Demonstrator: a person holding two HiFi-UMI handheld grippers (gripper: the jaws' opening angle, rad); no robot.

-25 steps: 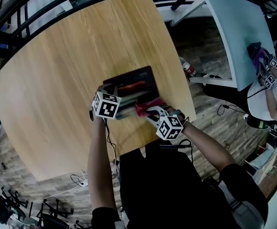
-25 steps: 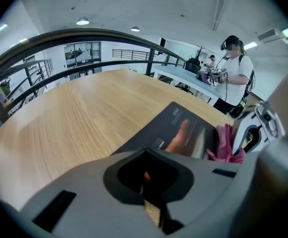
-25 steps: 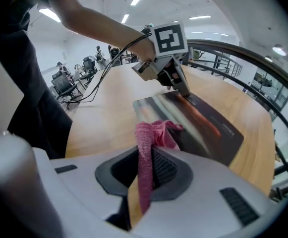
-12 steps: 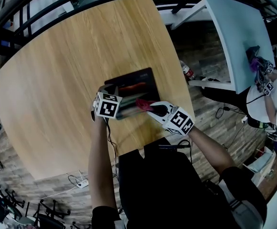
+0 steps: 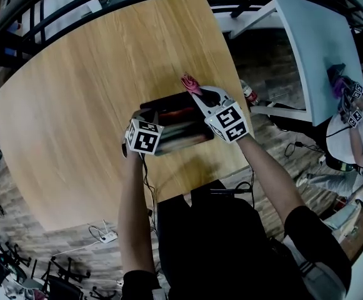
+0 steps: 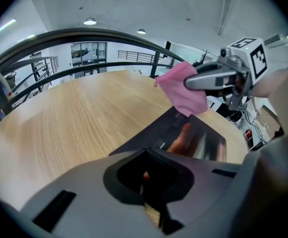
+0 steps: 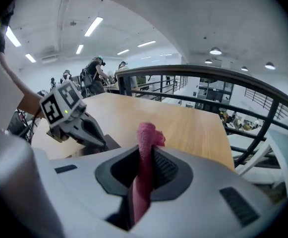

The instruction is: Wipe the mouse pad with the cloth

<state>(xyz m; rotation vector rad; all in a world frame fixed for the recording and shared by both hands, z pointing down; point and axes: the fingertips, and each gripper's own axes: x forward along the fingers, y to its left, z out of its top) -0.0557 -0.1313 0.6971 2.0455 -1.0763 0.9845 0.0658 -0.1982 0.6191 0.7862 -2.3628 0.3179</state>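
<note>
A dark, glossy mouse pad lies on the round wooden table, toward its near right side. My left gripper is at the pad's near left corner, its jaws shut on the pad's edge. My right gripper is over the pad's far edge, shut on a pink cloth. From the left gripper view the cloth hangs from the right gripper's fingers above the pad. The cloth stands up between the right jaws.
The table's right edge is close to the pad. On the floor beyond it lies a water bottle. A pale blue table stands at the right, with another person's grippers at it. A dark railing curves behind the table.
My right gripper has carried the pink cloth from the pad's near right edge across to its far edge. The left gripper has stayed at the pad's near left corner.
</note>
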